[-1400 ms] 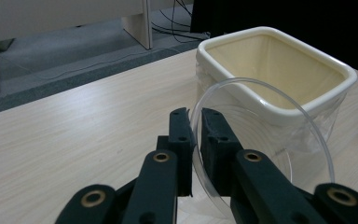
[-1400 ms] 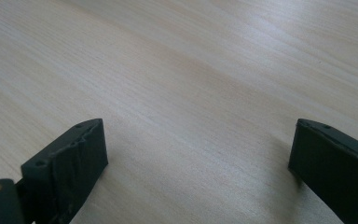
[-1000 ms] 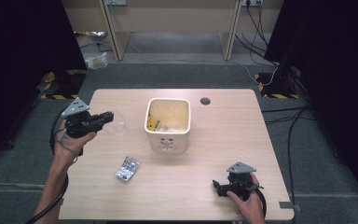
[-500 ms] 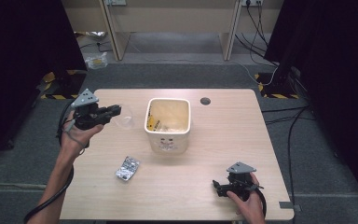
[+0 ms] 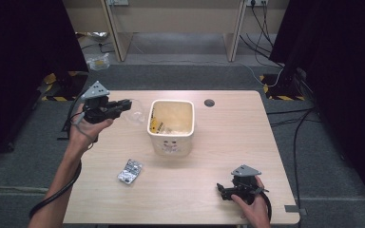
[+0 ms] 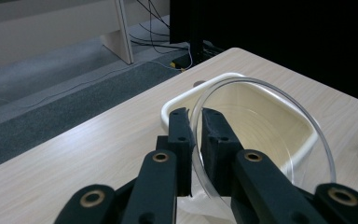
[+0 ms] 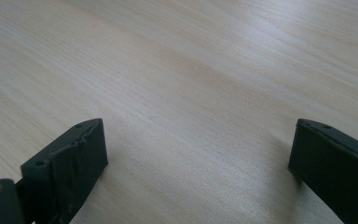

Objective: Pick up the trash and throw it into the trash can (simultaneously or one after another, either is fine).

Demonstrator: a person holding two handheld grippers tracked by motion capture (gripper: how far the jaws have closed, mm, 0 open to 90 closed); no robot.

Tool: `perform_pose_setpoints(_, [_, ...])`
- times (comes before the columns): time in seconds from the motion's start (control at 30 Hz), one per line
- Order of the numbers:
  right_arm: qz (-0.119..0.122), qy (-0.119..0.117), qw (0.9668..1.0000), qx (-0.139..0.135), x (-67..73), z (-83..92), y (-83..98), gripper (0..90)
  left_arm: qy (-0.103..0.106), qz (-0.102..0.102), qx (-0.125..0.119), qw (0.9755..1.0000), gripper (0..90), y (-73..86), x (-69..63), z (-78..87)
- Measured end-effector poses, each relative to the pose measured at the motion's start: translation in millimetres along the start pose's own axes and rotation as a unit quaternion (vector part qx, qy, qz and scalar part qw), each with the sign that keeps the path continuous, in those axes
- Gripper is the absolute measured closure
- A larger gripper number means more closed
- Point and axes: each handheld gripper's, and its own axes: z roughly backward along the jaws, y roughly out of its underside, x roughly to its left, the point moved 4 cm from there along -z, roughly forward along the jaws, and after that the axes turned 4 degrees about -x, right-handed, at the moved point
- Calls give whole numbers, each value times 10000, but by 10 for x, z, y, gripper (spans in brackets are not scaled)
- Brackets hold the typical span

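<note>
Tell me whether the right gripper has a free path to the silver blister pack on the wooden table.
Probably yes: the right gripper rests open, and bare wooden table lies between it and the silver blister pack.

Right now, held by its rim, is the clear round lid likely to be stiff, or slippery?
The clear round lid probably stays stiff: its rim keeps a smooth curve in the left hand-held gripper. It looks thin, so likely light. Its glossy plastic may slip, since the pads pinch just one edge.

Two black grippers, left gripper [image 5: 123, 105] and right gripper [image 5: 221, 190], each with grey three-cornered plate, brass-ringed screws, trailing black cable.
</note>
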Motion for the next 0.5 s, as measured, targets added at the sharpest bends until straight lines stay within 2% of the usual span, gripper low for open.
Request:
perform_pose_setpoints(0.23, [-7, 1, 10000, 1, 1, 0, 0, 44, 218, -57, 22, 9997, 819, -90, -154, -208])
perform_pose_setpoints(0.4, [-1, 0, 10000, 0, 0, 0, 0, 44, 346, -25, 30, 9994, 819, -132, -240, -377])
perform_pose_setpoints(0.5, [-1, -2, 10000, -4, 0, 0, -1, 44, 418, -42, 100, 9991, 818, -137, -304, -482])
